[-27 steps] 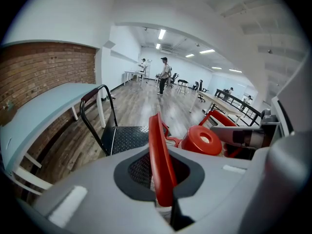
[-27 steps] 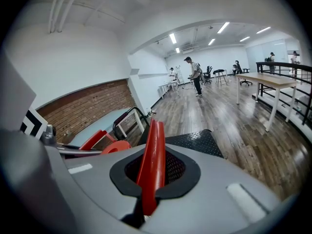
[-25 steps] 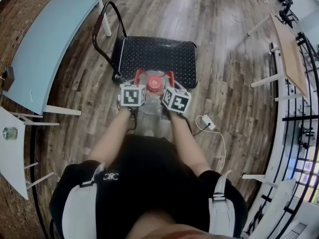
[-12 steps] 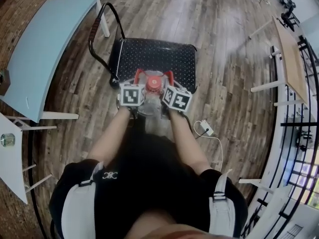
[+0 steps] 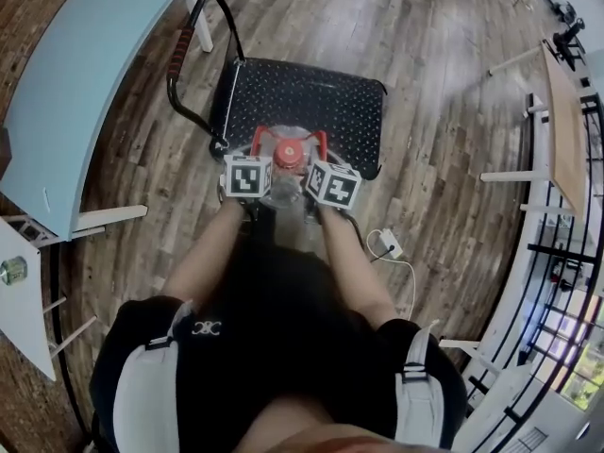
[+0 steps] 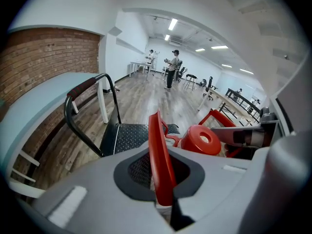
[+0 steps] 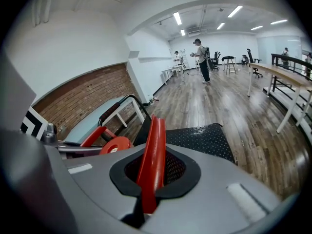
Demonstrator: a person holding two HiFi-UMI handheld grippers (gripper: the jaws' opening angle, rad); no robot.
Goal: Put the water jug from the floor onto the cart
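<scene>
Wood-plank floor [image 5: 444, 111] all round, with a pale blue desk [image 5: 75, 83] off to the left. The left tool [image 6: 162, 179] has its jaws nipped in narrow on one red handle [image 6: 158, 150] of the water jug [image 5: 286, 182]. The right tool [image 7: 150, 179] is pinched the same way on the other red handle [image 7: 152, 145]. The red cap [image 5: 291, 155] sits between them. The jug's clear body is mostly hidden under the two marker cubes, so its base can't be made out, nor whether it touches anything. It hangs at the near edge of the black cart [image 5: 311, 102], whose looped push bar [image 5: 184, 64] rises on the left.
</scene>
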